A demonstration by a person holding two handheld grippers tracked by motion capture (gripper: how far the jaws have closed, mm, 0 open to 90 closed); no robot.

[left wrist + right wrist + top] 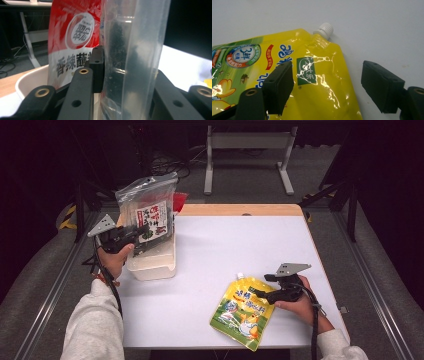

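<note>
Left claw (131, 236) clamped on clear seaweed bag (148, 210) upper left above white bin (155, 265), right claw (327, 85) spread wide over yellow spout pouch (287, 75) lower centre on table (235, 245)

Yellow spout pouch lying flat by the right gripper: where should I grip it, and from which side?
Grip the yellow pouch at its long side edge below the white cap, coming in low from the right gripper's side. It lies flat, so only an edge fits between the open jaws, which already straddle that edge.
</note>
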